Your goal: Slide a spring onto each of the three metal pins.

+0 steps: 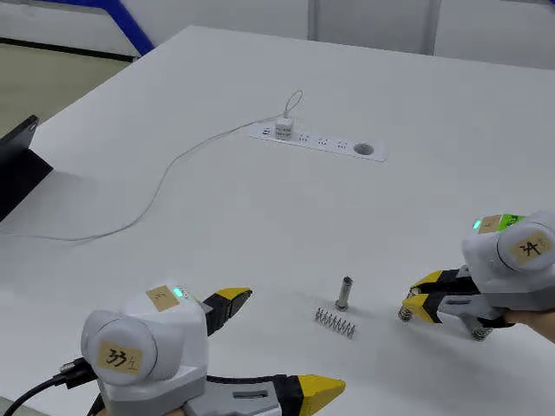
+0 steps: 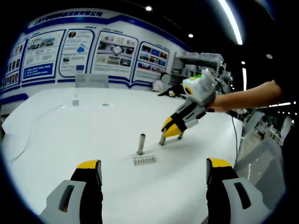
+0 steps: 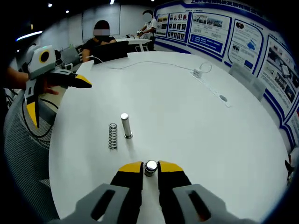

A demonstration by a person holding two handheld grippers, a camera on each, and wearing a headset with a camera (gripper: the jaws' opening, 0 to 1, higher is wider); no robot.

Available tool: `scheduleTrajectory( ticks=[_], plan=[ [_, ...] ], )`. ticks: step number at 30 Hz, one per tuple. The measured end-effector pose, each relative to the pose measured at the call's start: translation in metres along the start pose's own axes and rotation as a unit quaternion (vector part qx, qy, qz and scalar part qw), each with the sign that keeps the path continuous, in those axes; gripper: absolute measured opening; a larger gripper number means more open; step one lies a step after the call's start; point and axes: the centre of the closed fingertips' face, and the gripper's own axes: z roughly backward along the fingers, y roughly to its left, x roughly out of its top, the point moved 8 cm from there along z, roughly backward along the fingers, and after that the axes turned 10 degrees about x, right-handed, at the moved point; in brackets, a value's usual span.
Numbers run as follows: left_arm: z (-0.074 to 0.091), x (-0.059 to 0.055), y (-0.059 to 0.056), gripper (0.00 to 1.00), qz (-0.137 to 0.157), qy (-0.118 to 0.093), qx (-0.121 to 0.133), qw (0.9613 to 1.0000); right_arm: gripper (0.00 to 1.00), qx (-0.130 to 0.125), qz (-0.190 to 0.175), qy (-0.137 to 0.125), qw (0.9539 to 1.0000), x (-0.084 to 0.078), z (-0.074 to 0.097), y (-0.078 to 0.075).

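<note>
White tabletop (image 1: 260, 217) runs wide across the head view; a power strip (image 1: 316, 140) lies toward its far side with a small white plug (image 1: 284, 130) seated in it, and a thin cable (image 1: 165, 186) trails from there off to the left; a dark screen (image 1: 17, 169) stands tilted at the left edge. Blue-and-white wall posters (image 2: 70, 51) line the room behind.

Near the middle of the front stretch of table a bare metal pin (image 1: 345, 293) stands upright on its base; a loose spring (image 1: 335, 322) lies flat on the table just beside it, on the near side, not touching it as far as I can tell.

Right gripper (image 3: 150, 169) is down at the table to the right of that pair; its yellow-tipped jaws are clenched on the round top of a second pin (image 3: 150, 166), which stands upright between them; in the head view coils seem to wrap the lower part of this pin, though it is small. Another coiled piece (image 1: 479, 332) shows just under the same gripper's body, partly hidden; I cannot tell exactly what it is.

Left gripper (image 1: 277, 344) sits at the near left, well apart from the pins; its jaws are spread wide and released, gripping nothing; in its own view the bare pin and the loose spring lie ahead between the two yellow tips, with the right gripper beyond them.
</note>
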Motion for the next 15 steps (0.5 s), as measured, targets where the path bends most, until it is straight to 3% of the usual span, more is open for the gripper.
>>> scheduleTrajectory(
  ticks=[8,15],
  plan=[
    [0.001,0.0,0.0,0.94,-0.005,0.003,0.004,1.0,0.19,-0.004,-0.004,-0.02,0.9998,-0.004,0.01,0.006],
    [0.001,-0.002,-0.004,0.94,-0.014,0.009,-0.004,0.9999,0.2,-0.03,-0.023,-0.068,0.997,0.001,0.027,0.005]
  ],
)
